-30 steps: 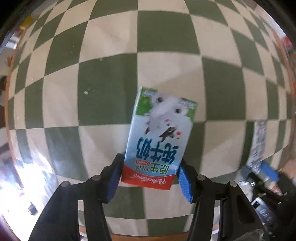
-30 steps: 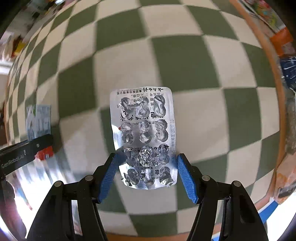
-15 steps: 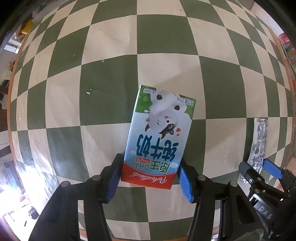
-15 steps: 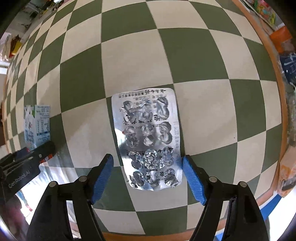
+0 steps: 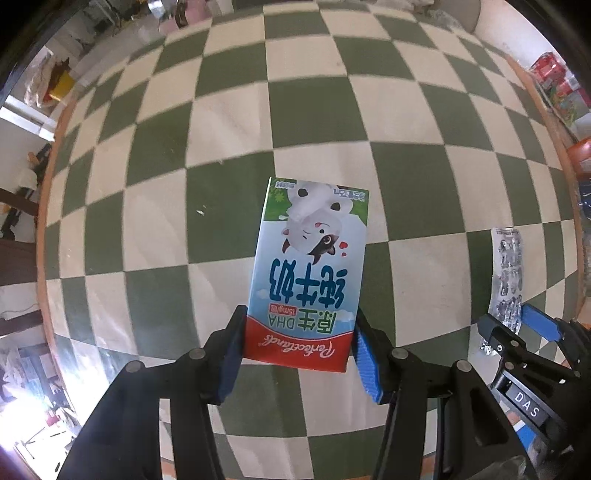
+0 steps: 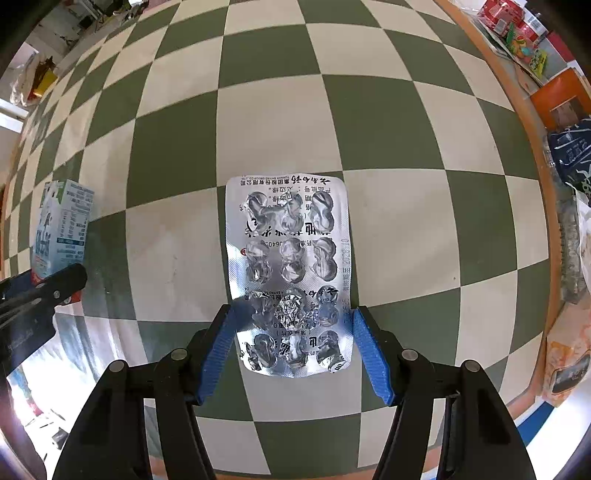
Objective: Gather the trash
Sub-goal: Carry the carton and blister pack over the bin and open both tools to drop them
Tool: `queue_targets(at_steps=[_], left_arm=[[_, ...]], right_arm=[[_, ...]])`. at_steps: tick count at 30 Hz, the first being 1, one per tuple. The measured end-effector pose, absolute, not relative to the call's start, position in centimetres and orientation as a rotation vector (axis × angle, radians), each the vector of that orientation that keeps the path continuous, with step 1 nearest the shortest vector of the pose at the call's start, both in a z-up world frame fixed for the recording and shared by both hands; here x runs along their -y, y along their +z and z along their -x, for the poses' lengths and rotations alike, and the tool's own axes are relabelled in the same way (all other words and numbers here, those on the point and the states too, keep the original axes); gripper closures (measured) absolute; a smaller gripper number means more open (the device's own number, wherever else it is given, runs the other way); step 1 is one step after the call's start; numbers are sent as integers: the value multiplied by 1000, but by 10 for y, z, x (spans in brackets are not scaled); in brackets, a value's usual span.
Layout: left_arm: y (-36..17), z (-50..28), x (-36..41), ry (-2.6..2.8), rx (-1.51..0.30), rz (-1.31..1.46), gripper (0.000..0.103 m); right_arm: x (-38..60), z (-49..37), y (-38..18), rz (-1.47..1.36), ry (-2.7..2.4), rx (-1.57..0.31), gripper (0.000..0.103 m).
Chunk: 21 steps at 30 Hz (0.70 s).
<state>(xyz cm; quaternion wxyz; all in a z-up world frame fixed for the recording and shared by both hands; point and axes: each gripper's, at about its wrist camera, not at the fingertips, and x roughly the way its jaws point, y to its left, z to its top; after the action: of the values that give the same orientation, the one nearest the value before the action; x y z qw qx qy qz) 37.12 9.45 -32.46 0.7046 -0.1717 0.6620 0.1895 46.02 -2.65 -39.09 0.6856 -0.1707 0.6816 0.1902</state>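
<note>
A blue, white and red milk carton with a cartoon cow hangs above the checkered table; my left gripper is shut on its red end. The carton also shows at the left of the right wrist view, with a black left-gripper finger beside it. A silver blister pack with emptied, torn pockets lies lengthwise between the blue pads of my right gripper. Those jaws are closing, and both pads touch the pack's long edges. In the left wrist view the pack and right gripper sit at the right.
The round table has a wooden rim and a green-and-cream checkered cloth. Beyond the rim on the right lie snack packets, an orange box and a dark blue bag. A small white crumb lies left of the carton.
The left gripper has risen with the carton, so more of the table shows. The right jaws spread wide half a second ago and have come back in against the blister pack.
</note>
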Motion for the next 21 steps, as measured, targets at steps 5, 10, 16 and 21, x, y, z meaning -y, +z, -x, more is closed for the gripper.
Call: queue_targets(at_steps=[5, 10, 16, 21], left_arm=[[-299, -355, -90, 434, -1416, 358, 54], [-272, -333, -87, 443, -1353, 351, 54], [-236, -302, -82, 447, -1262, 338, 54], [-213, -257, -85, 444, -1184, 310, 54]], right_arm=[[57, -444, -371, 346, 461, -1483, 37], [66, -430, -329, 304, 490, -1436, 37], [65, -409, -276, 277, 533, -1360, 37], [54, -380, -247, 255, 557, -1292, 37]])
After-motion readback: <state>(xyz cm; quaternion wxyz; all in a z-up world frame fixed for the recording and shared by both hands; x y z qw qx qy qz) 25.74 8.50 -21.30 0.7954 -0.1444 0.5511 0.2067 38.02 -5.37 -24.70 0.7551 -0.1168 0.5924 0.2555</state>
